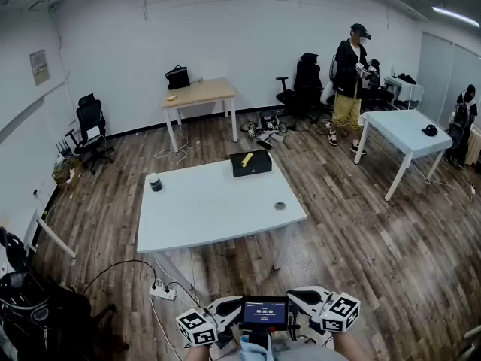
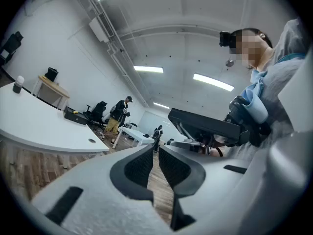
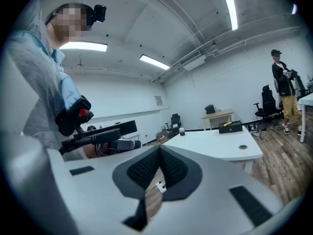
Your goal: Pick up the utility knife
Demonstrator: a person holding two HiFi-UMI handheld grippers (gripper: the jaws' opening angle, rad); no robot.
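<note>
Left claw and right claw clench empty. Slim yellow utility knife tops black box, 12 o'clock on table.

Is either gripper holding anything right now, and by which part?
Nothing is held. The left gripper and right gripper are both shut and empty; the knife lies on the box on the table.

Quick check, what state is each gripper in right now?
Left gripper: closed, nothing between its jaws.
Right gripper: closed, nothing between its jaws.
</note>
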